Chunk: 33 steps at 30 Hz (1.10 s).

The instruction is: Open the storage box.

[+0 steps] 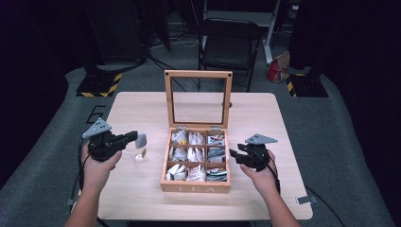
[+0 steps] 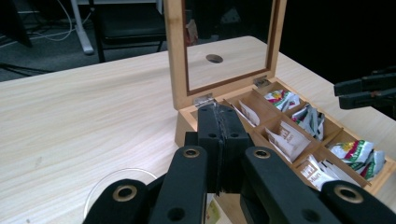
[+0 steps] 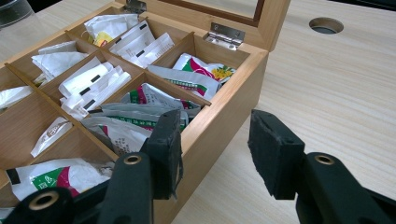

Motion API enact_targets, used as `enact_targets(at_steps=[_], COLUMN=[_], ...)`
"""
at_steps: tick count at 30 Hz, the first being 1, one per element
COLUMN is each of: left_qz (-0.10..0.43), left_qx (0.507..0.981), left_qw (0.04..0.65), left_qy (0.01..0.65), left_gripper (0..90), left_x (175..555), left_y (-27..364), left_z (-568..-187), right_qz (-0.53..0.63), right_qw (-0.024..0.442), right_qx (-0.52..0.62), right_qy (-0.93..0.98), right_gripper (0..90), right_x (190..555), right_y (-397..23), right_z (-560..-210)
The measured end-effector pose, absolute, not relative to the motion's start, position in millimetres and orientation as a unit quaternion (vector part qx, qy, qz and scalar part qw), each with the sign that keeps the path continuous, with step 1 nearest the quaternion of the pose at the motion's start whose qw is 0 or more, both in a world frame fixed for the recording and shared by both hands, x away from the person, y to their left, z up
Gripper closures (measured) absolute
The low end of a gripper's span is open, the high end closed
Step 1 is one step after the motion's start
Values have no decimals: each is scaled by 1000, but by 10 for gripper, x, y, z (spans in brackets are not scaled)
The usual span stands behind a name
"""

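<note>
High view, from the tools outward: the left gripper, at the left of the frame, has its jaws pressed flat on a pale tea sachet, which sticks out past the tips. Just below the sachet in the picture a clear glass stands on the wooden table. In the left gripper view its rim curves at the lower left, beside the closed jaws. The right gripper hovers at the right wall of the open wooden tea box in the centre. In the right gripper view its jaws stand apart with nothing between them, one over the box edge and one outside it.

I judge that the sachet is on its way to the glass. To do this well, keep the pinch firm, bring the sachet squarely over the mouth and lower it inside before letting go. The glass looks light, so a knock to the rim could tip it. The right gripper could steady the box or the glass.
</note>
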<state>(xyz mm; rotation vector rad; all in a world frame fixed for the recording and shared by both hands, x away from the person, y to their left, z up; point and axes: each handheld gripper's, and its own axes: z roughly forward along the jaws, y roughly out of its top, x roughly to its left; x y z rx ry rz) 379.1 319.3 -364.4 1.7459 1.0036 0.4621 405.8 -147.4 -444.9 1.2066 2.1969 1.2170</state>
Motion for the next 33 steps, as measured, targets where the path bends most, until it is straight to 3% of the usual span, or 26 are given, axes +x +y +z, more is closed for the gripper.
enact_targets(at_steps=[16,33], left_qz=[228,230], left_qx=[710,704], left_qw=[495,479], left_qy=[446,471], left_gripper=[897,897], left_x=[3935,4060], left_y=[3338,3418], left_z=[-3669,-3927], right_qz=[427,424], right_qw=[180,182], right_qx=[425,426], right_qy=[777,778], right_gripper=[535,535], right_x=[4038,4018], right_y=[-1477,-1473], right_z=[-4455,-4469])
